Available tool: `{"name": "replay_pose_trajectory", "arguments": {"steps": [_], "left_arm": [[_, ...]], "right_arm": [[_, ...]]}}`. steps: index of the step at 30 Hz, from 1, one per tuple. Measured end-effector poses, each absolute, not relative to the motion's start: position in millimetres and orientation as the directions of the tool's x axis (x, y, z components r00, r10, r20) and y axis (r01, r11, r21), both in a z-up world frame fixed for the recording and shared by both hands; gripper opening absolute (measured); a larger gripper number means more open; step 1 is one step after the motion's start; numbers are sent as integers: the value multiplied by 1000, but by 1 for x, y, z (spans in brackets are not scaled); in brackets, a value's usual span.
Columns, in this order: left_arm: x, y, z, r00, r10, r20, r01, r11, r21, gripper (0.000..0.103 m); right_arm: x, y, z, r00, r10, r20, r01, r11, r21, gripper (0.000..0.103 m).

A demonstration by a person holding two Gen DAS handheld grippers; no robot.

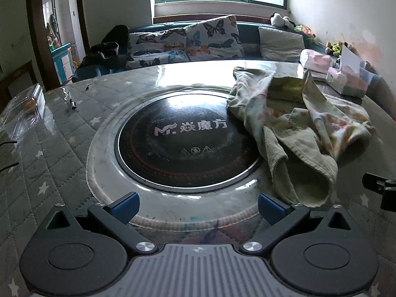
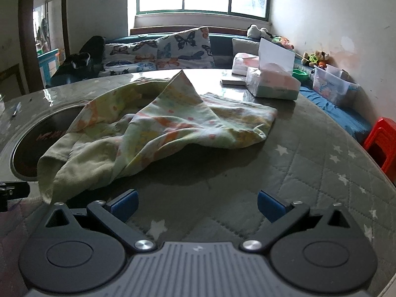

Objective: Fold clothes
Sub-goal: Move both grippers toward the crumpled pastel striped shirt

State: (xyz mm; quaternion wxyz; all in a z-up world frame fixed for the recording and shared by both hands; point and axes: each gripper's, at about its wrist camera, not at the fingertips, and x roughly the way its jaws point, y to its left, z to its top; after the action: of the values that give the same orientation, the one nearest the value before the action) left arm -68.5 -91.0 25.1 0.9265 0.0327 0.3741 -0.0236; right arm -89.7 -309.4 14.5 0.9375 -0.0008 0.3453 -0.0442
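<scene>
A round table point(image 1: 61, 133) under a quilted, star-printed cover carries everything here. At its far left edge, seen only in the left wrist view, sits one clear plastic box point(image 1: 27, 111), with one dark marker pen point(image 1: 72, 102) lying near it. In the table's middle is one round black cooktop point(image 1: 183, 141) set in a steel ring, printed with a logo.

One garment point(image 1: 294, 123), pale green with an orange and pink floral print, lies crumpled on the table to the right of the cooktop, its left edge draped over the cooktop's rim. A ribbed cuff points toward the cameras.

The left tool point(image 1: 198, 206) is spread wide, its two blue-padded fingers gripping nothing, just short of the garment's near edge. The right tool point(image 2: 196, 205) is equally wide apart and empty, near the cloth.

The right wrist view alone shows one red plastic stool point(image 2: 383, 143) at far right. Two tissue packs point(image 2: 272, 84) stand behind the garment. Beyond the table, butterfly-print cushions point(image 2: 183, 49) line a sofa under the window.
</scene>
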Motion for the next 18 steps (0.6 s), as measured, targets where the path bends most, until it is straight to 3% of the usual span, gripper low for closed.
{"name": "replay_pose_trajectory", "arguments": {"steps": [18], "left_arm": [[-71,-101,14,677,-19,-736,101,993,67,103]], "right_arm": [[-99,-306,12,749,-48,-661,53,999,-13,103]]}}
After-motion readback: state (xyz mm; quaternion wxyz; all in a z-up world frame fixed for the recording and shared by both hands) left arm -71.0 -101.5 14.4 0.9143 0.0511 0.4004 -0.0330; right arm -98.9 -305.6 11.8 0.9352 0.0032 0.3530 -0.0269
